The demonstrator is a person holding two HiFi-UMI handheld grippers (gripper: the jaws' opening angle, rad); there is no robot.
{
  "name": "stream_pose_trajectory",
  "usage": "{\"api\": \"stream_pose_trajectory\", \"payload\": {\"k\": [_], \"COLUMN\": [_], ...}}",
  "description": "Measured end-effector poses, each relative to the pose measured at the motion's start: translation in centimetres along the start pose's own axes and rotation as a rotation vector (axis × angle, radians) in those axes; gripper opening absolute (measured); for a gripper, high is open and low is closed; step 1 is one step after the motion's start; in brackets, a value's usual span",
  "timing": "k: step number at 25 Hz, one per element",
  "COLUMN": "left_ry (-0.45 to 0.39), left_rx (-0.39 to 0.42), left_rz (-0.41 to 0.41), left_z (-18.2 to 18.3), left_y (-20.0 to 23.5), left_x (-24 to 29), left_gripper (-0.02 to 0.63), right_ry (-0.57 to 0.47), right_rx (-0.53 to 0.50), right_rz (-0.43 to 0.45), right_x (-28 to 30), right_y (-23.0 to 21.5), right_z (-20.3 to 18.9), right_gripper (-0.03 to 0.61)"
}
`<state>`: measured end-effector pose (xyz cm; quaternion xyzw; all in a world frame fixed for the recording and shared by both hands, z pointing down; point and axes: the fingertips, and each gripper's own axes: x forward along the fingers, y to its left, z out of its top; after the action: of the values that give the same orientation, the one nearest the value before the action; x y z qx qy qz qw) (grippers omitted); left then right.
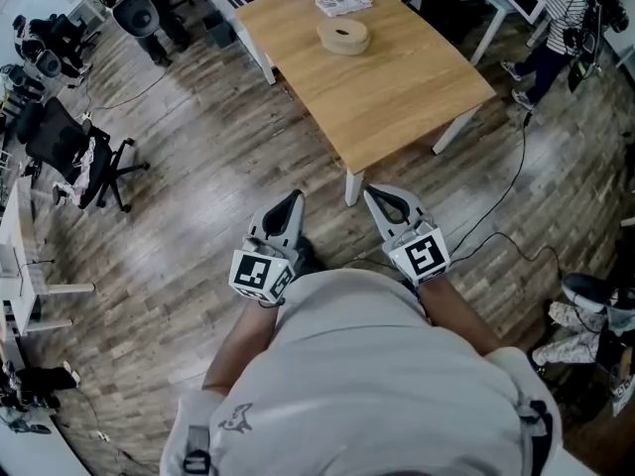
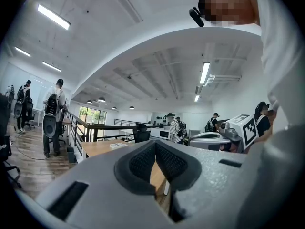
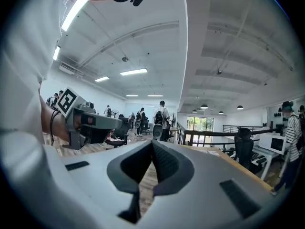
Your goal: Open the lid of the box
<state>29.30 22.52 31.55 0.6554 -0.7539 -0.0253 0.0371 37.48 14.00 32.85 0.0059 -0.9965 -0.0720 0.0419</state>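
Two hand-held grippers (image 1: pixel 296 198) (image 1: pixel 369 194), one table (image 1: pixel 417 97), one round box (image 1: pixel 343 37), one leaflet (image 1: pixel 343 2).

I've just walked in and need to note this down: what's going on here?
A person stands a little back from a wooden table, holding a gripper in each hand. The left gripper and the right gripper are both shut and empty, held level close to the body. A round box sits on the table's far part, apparently closed, next to a white printed pack. Neither gripper is near the box.
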Motion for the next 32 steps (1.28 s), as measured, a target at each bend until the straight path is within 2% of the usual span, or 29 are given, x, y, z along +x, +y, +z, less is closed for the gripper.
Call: {"api": "stream_pose_trajectory", "payload": {"k": [6,11,17,21,24,32], "left_ry": [0.011,0.013,0.041,0.050,0.051,0.039], "left_rx": [-0.008,-0.016,-0.044,-0.040,-0.027,-0.017], "left_rz": [-0.006,-0.016,-0.059,-0.082,-0.088,-0.103], "left_z": [-0.7,-0.9,-2.2,-2.2,-1.6,0.1], "left_y": [1.0,2.3,4.9,7.7,10.6,19.3], "left_x": [0.6,1.2,2.4,3.2,3.5,3.3], "left_gripper": [0.008,0.011,0.165,0.232,0.253,0.259], "right_ry": [0.017,0.032,0.046,0.034,0.029,0.042], "right_rx": [-0.004,0.013,0.014,0.010,0.009,-0.003], "right_rz": [-0.002,-0.008,-0.003,-0.005,-0.008,0.013], "right_x": [1.0,2.3,5.7,9.1,12.3,21.4], "right_y": [-0.1,-0.7,-1.1,-1.4,-1.5,0.2], "right_z": [-0.7,-1.2,-1.8,-1.2,-0.6,1.4], "right_gripper": [0.016,0.083,0.160,0.170,0.170,0.170]}}
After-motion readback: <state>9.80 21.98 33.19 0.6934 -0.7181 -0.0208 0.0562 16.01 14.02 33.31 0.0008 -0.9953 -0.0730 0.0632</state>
